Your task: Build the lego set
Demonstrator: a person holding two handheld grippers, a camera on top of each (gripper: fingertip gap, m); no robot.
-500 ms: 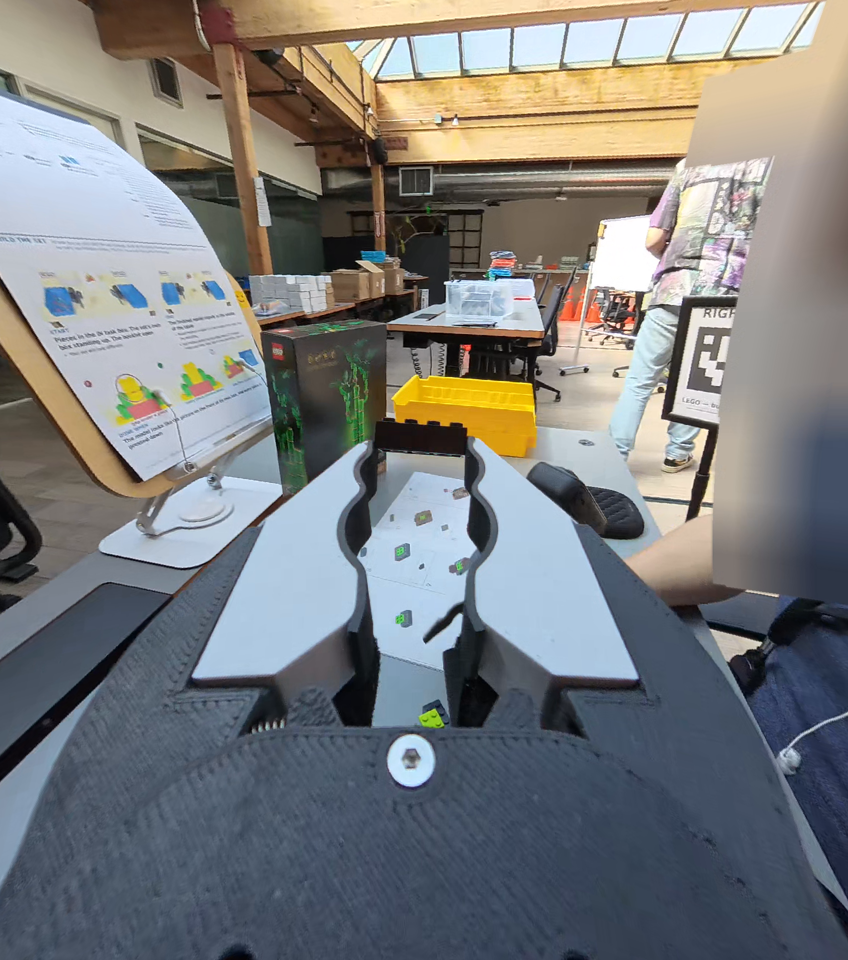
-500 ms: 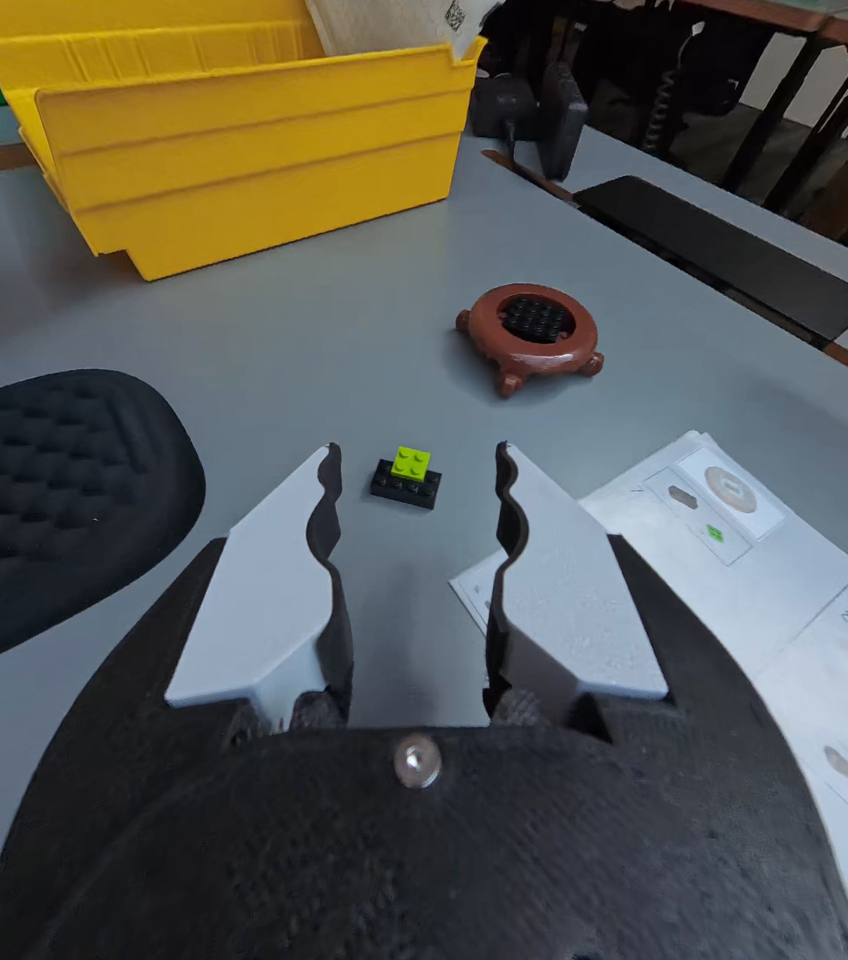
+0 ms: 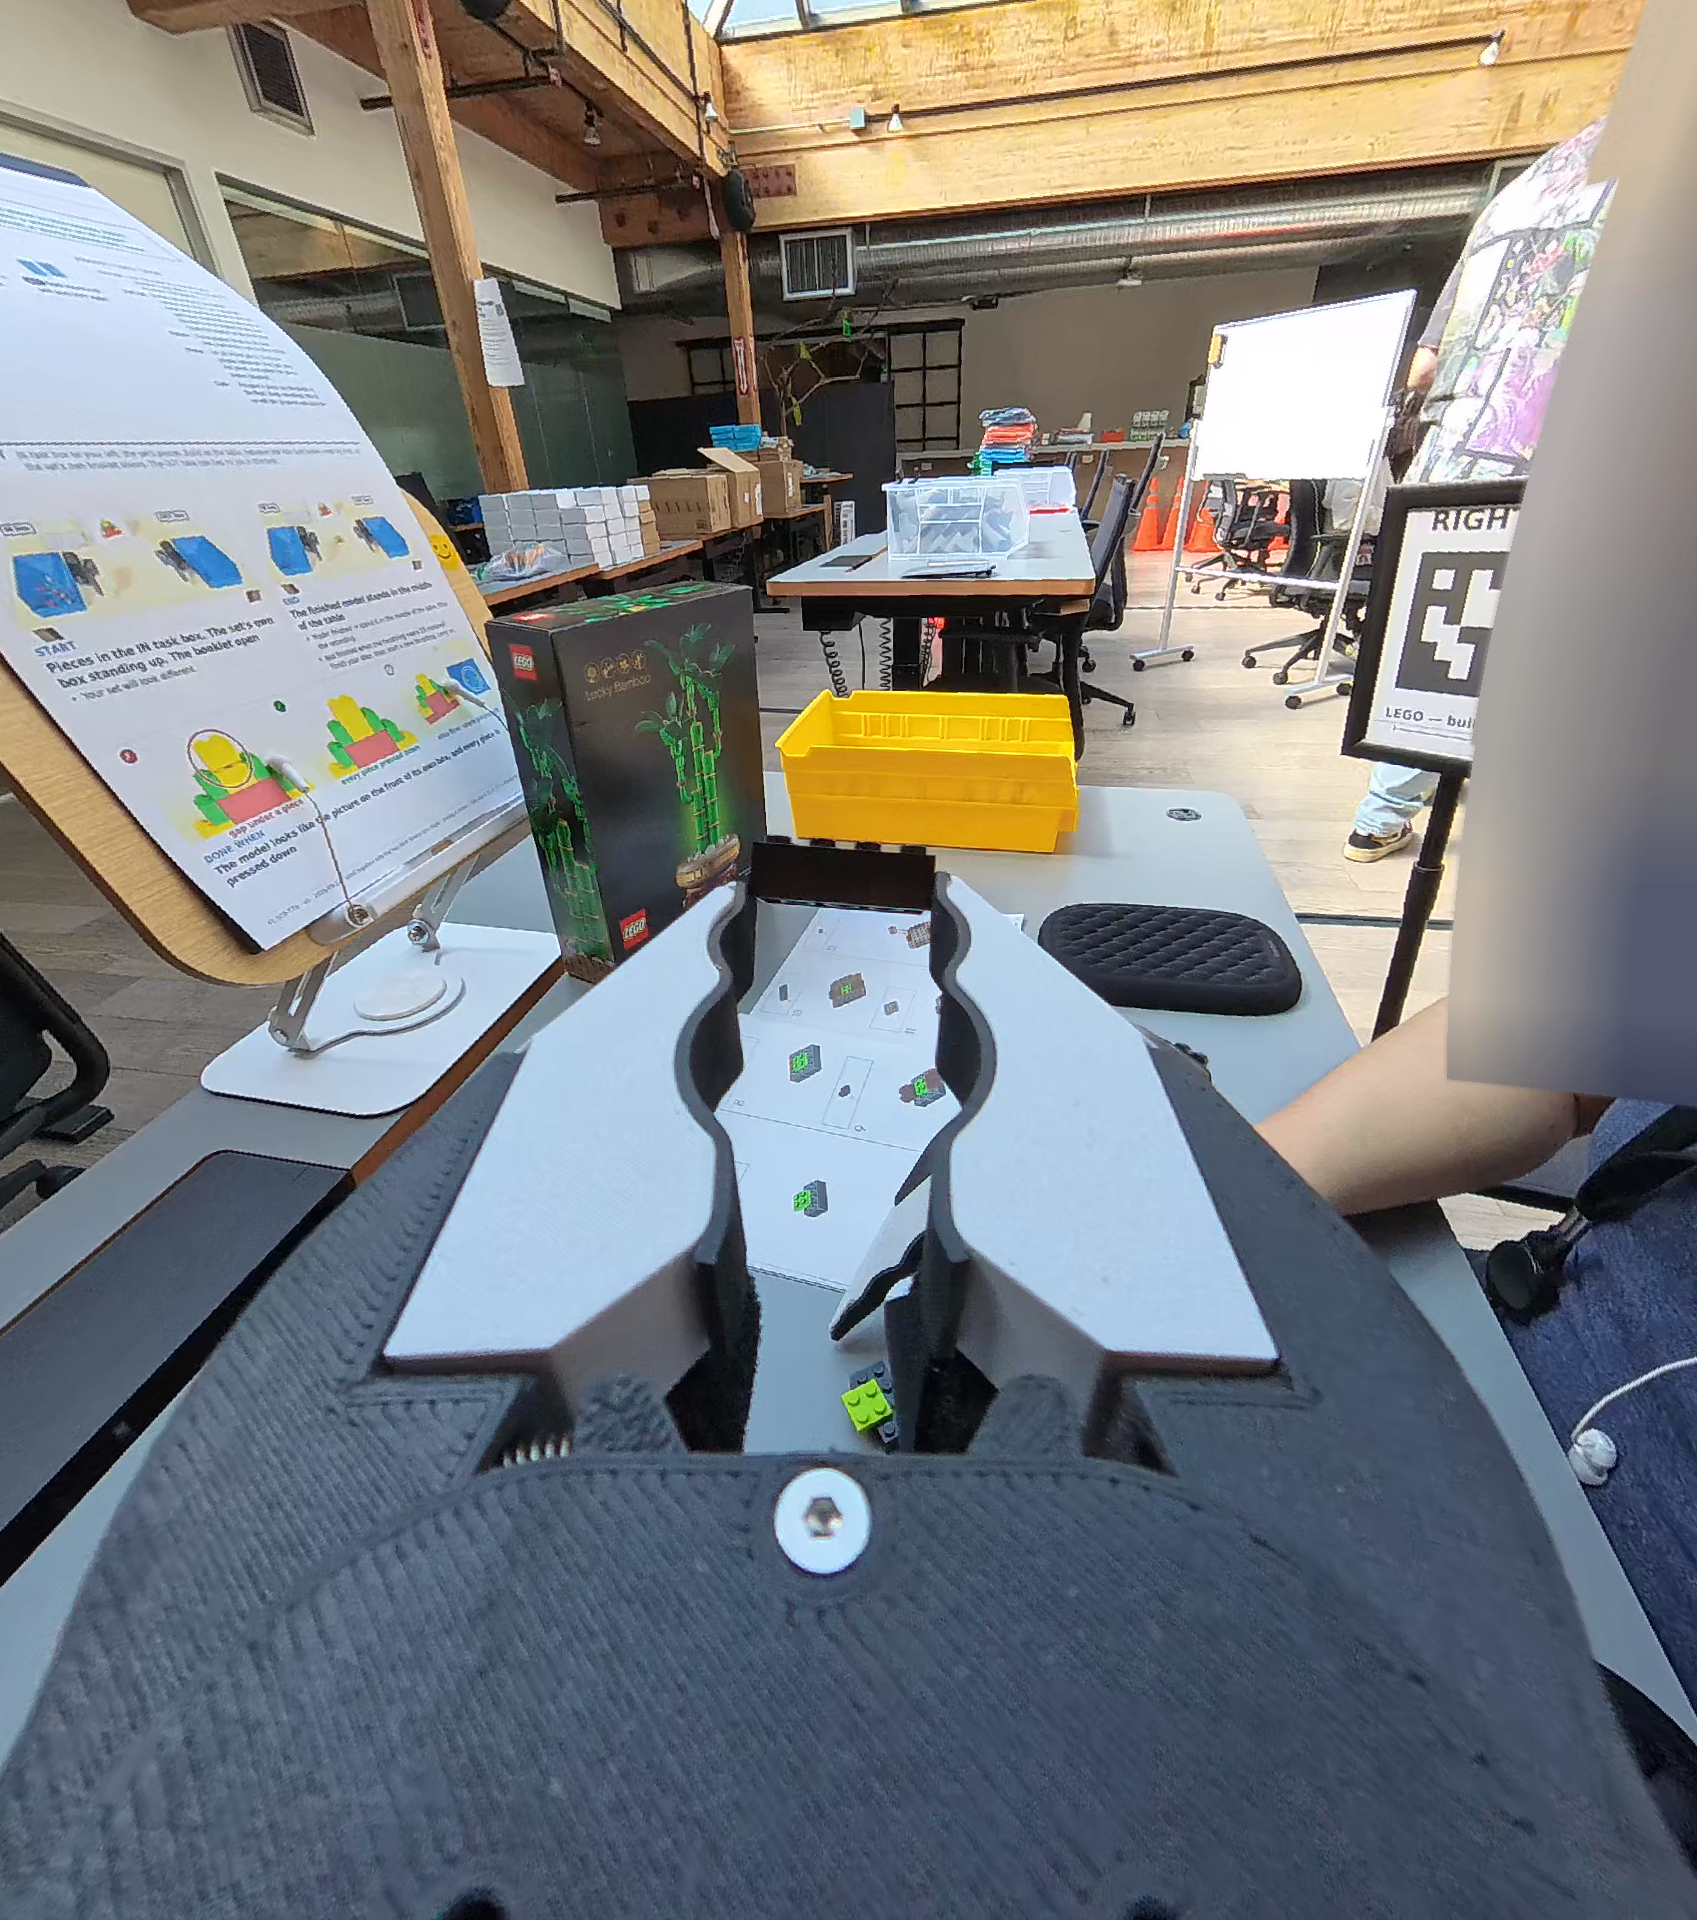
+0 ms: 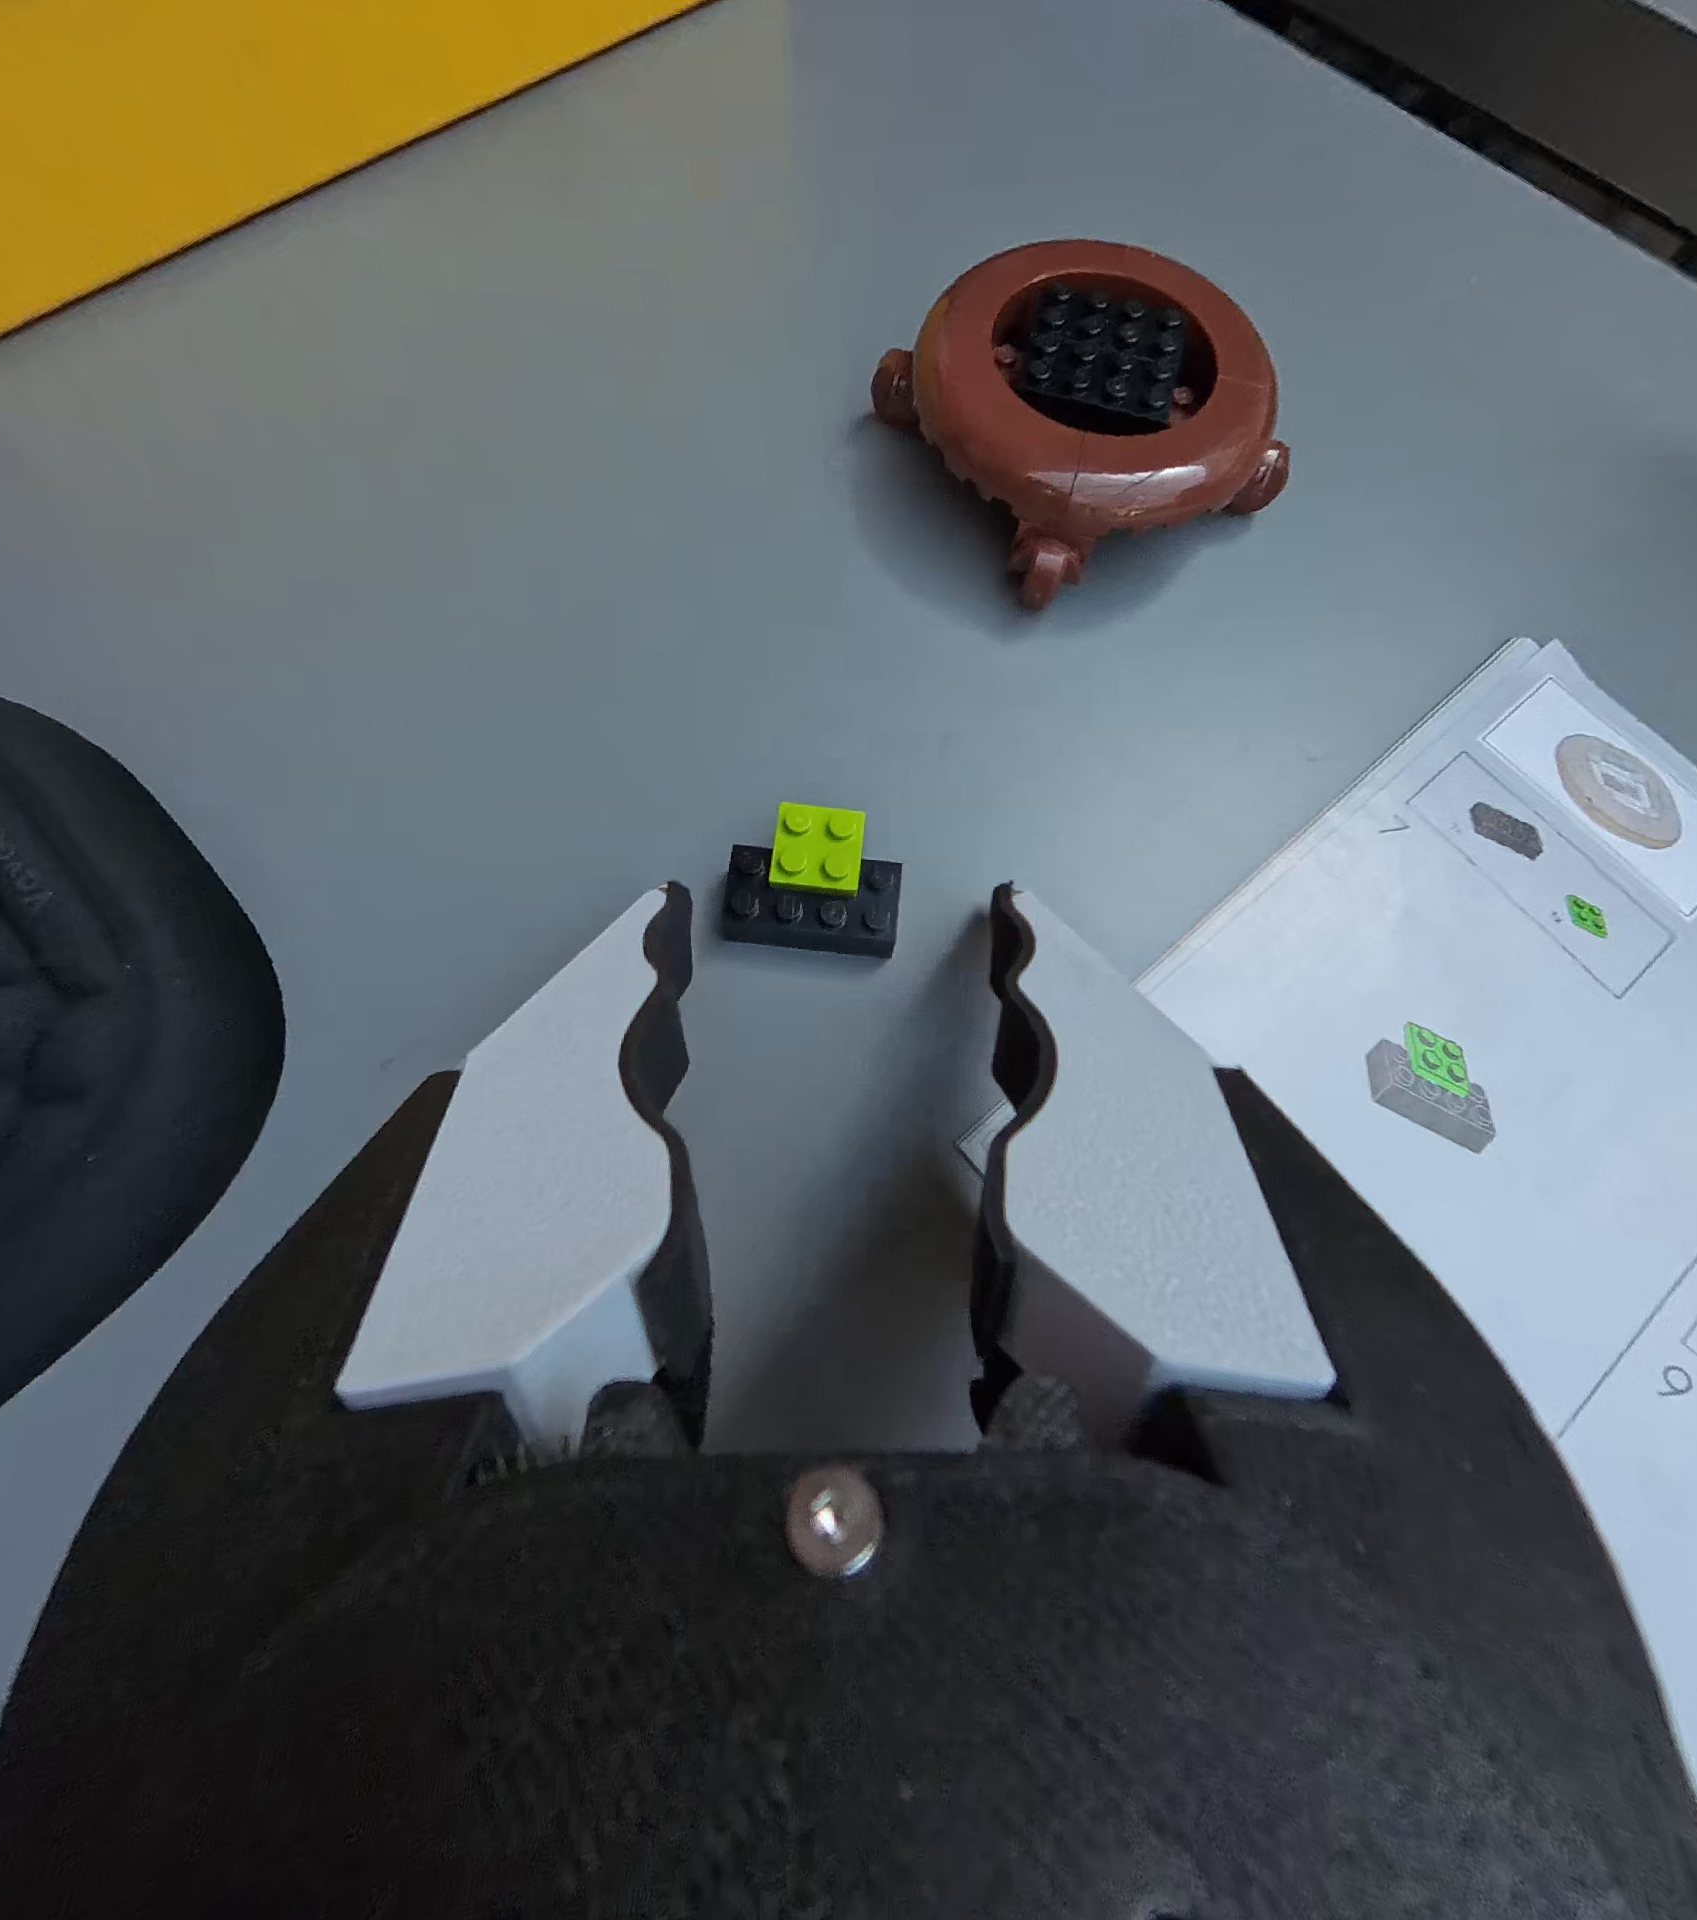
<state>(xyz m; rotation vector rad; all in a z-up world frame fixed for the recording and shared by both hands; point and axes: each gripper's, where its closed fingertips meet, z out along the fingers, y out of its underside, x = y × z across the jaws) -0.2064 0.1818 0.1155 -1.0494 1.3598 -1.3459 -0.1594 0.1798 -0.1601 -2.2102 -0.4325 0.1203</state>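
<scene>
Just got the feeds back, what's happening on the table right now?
A Lego build is under way. The left claw is shut on a black brick, held above the instruction sheet. The right claw is open, pointed at a small black plate with a lime piece on top on the grey table. The brown round base sits farther off, untouched.

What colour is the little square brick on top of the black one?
Lime green, clearest in the right wrist view.

Glossy brown plastic pot base, matt grey table, paper booklet.
</scene>
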